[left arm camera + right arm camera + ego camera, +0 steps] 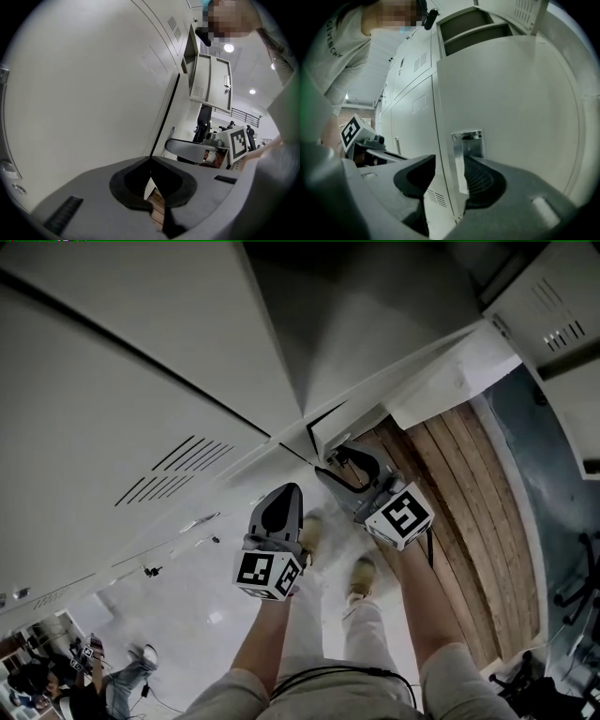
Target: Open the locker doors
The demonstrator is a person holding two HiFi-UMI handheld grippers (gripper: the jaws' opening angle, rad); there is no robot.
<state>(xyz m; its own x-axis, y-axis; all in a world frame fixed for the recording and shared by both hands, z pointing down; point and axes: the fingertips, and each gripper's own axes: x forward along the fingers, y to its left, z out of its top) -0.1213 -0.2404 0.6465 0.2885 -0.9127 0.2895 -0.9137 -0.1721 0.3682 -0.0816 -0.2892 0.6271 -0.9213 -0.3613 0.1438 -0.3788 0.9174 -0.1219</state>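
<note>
The locker door point(511, 93) is a plain pale grey panel that fills the right half of the right gripper view. It has a recessed metal handle point(468, 143) set close to its free vertical edge. That edge shows its thickness and stands forward of the neighbouring doors point(410, 108), which run off to the left with small vent slots.

The right gripper point(450, 164) straddles this edge. One jaw lies on the handle side, its ribbed pad just under the recess. The other jaw is on the far side of the edge, with a visible gap to the metal. The jaws stand apart with the door edge between them and do not clamp it. In the head view this gripper sits low against the lockers, pointing at the door's edge.

The left gripper point(151, 161) hangs just beside it, a little back from the lockers. Its jaw tips are pressed together with nothing between them. Only a sliver of floor shows through the hollow below the tips.

Above the door, an upper compartment point(468, 26) is already open. Its own door point(211, 82) is swung outward.

At the foot of the lockers, the person's shoes point(361, 573) stand on a pale floor point(216, 615), beside a strip of wooden boards point(469, 521) on the right.
</note>
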